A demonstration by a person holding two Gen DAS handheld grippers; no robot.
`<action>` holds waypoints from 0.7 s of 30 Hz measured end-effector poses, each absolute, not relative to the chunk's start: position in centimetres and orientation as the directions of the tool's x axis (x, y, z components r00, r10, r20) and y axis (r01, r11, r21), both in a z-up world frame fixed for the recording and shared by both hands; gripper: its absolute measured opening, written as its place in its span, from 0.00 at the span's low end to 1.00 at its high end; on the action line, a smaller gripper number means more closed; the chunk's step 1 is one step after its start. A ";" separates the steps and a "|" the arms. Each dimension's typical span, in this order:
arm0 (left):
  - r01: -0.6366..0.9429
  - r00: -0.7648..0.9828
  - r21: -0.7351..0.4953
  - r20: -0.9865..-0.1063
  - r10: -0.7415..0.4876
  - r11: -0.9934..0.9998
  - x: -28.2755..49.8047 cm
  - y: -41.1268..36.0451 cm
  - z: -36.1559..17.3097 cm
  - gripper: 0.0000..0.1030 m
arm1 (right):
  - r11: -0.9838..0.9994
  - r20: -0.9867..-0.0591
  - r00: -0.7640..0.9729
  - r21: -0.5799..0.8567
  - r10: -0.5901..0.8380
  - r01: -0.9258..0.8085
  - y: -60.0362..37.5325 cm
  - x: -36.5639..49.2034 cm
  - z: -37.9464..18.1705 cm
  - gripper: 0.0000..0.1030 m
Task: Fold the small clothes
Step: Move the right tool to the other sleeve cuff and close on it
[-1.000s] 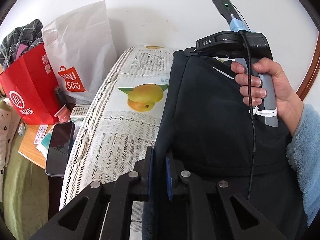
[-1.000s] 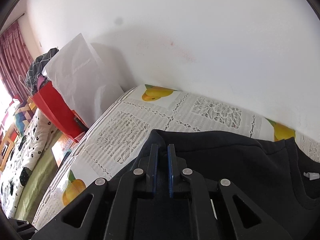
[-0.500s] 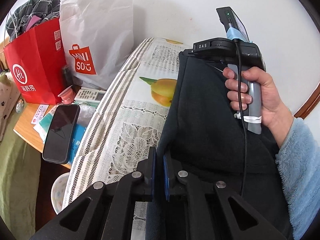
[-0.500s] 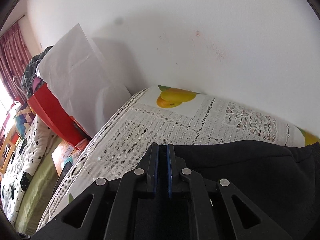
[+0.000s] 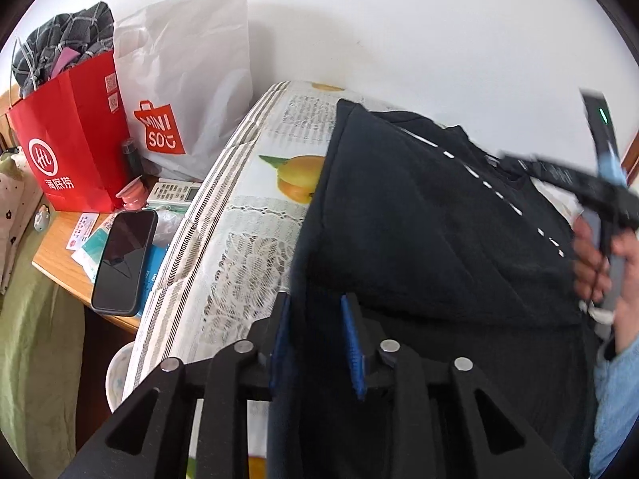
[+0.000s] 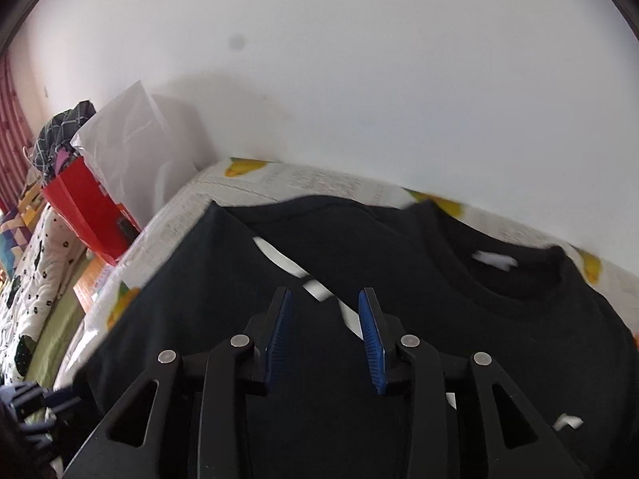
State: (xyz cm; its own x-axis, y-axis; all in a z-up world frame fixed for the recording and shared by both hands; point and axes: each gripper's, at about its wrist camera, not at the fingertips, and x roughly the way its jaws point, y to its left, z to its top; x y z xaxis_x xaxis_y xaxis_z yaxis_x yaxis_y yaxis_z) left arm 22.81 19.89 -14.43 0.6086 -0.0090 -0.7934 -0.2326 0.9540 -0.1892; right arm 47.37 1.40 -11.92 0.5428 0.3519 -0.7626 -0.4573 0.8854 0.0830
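A black garment (image 5: 419, 239) with a white dashed stripe lies folded on a lace tablecloth (image 5: 247, 247) printed with fruit. My left gripper (image 5: 315, 335) hangs over the garment's near left edge. Its jaws are opening; the cloth edge runs between the blue pads (image 5: 353, 343), which do not press on it. The right gripper (image 5: 591, 183), blurred and held by a hand, is at the far right of the left wrist view. In the right wrist view my right gripper (image 6: 325, 319) hovers over the garment (image 6: 459, 319), jaws opening with nothing pinched. The collar with its white label (image 6: 495, 259) lies beyond.
A white wall (image 6: 359, 80) backs the table. On a wooden side table (image 5: 52, 255) to the left stand a red paper bag (image 5: 68, 143) and a white Miniso bag (image 5: 183, 92). A dark phone (image 5: 124, 259) and a remote (image 5: 171, 193) lie beside them.
Both grippers were shut on the garment's left edge; both have let go and their jaws have parted. The right gripper has swung away to the right. The folded flap now lies flat.
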 end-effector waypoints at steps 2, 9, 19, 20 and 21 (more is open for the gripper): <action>-0.224 0.618 -0.188 -0.786 -0.010 0.956 22.0 19.2 -13.6 0.26 | 0.916 -0.771 0.565 0.057 0.294 -0.397 -3.7 45.2 -11.8 0.36; -0.159 0.629 -0.188 -0.776 -0.048 0.969 18.7 15.2 -11.0 0.31 | 0.989 -0.794 0.600 0.010 0.099 -0.149 -20.7 37.1 -11.6 0.36; -0.088 0.653 -0.170 -0.754 -0.072 0.981 15.0 8.5 -8.6 0.52 | 0.970 -0.756 0.615 -0.110 -0.223 0.216 -40.7 24.3 -11.4 0.53; -0.083 0.652 -0.171 -0.754 -0.076 0.982 14.8 8.0 -8.7 0.52 | 0.963 -0.761 0.601 -0.118 -0.245 0.244 -42.5 23.3 -11.9 0.53; -0.080 0.649 -0.170 -0.757 -0.078 0.982 14.6 7.4 -8.8 0.52 | 0.957 -0.763 0.591 -0.123 -0.261 0.264 -43.8 22.6 -12.4 0.53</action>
